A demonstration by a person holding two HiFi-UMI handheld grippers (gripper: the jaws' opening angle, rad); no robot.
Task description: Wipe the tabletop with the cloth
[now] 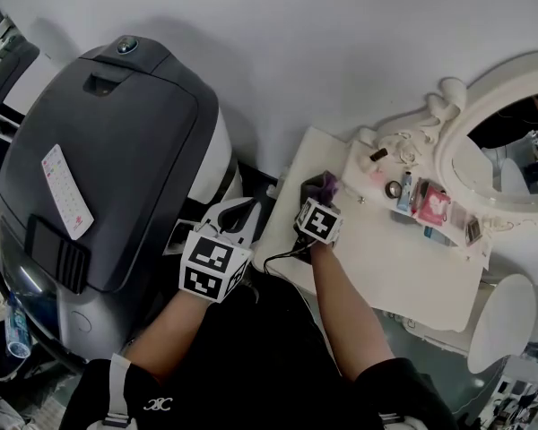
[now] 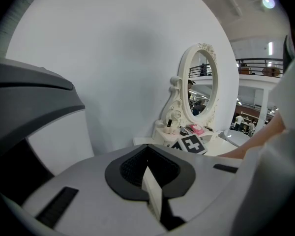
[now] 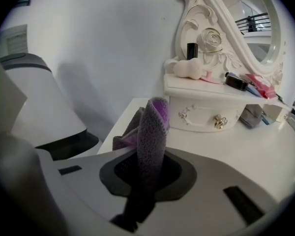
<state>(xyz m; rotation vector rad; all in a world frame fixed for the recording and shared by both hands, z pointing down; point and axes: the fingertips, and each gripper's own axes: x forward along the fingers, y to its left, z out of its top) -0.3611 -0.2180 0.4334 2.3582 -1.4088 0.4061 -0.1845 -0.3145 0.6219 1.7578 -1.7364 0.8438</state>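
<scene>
At the table's (image 1: 403, 280) left edge, one cloth (image 1: 328, 184) is pinched for wiping.
Two grippers, one cloth: the right gripper (image 1: 317, 201) clamps the purple bundle upright, perhaps just clear of the top. The left gripper (image 1: 241, 221) hangs beside the table, jaws together and empty, leaving the surface free.

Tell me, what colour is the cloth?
The cloth is grey with purple inside, clearest in the right gripper view.

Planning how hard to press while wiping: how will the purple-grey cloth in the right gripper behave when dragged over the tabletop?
Probably floppy: the cloth folds over and sags beyond the right gripper, which is clamped on it. Its knobbly weave likely grips rather than slips. It looks light, so it may bunch when pushed across the tabletop.
</scene>
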